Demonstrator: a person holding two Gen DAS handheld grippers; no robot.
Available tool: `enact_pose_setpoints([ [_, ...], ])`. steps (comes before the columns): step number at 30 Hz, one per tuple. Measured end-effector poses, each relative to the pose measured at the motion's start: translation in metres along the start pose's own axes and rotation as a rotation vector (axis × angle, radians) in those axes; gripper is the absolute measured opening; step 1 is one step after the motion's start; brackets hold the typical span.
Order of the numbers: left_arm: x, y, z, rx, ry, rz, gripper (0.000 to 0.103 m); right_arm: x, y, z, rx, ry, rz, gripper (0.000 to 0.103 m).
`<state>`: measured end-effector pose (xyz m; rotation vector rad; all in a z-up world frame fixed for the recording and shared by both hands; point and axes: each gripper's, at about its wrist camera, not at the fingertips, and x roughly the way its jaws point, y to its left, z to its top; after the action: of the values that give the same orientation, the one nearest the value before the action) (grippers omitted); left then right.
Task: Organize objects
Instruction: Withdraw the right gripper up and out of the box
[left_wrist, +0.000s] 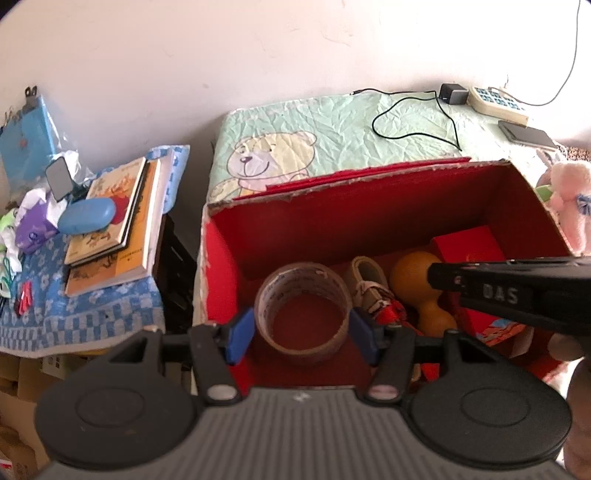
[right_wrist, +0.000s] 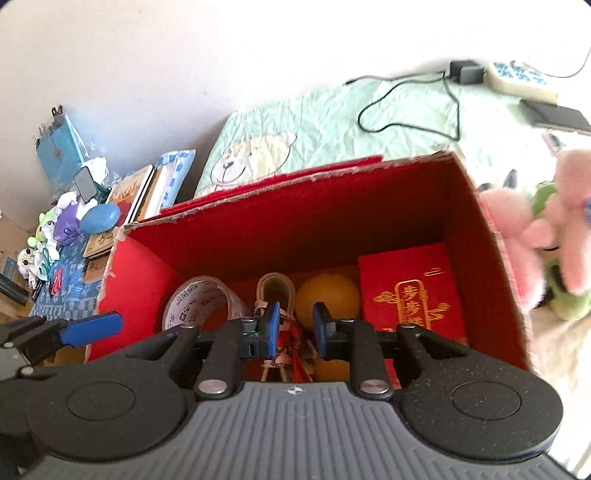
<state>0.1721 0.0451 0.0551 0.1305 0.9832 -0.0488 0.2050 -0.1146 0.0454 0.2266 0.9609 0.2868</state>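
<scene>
the roll of clear packing tape (left_wrist: 303, 306) lies on the floor of the red cardboard box (left_wrist: 369, 206), near its left wall, between the blue pads of the left gripper (left_wrist: 301, 332), whose jaws stand spread with a gap to the roll on each side. beside the tape, toward the right wall, lie a small beige shoe (right_wrist: 275, 291), a yellow gourd (right_wrist: 327, 299) and a red envelope (right_wrist: 410, 291). the right gripper (right_wrist: 295, 326) hangs over the shoe, jaws slightly apart, pinching nothing. a pink plush toy (right_wrist: 532, 221) sits outside the box's right wall.
</scene>
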Motion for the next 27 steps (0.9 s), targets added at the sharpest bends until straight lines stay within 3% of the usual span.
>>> enact_pose_setpoints([
  [12, -0.041, -0.008, -0.020, -0.029, -0.022, 0.015, 0.061, -0.044, 0.003, -0.028, -0.045, -0.064, 0.009, 0.022],
  [27, -0.073, -0.016, -0.055, -0.077, -0.018, 0.043, 0.068, -0.077, 0.007, -0.063, -0.107, -0.074, 0.047, 0.023],
])
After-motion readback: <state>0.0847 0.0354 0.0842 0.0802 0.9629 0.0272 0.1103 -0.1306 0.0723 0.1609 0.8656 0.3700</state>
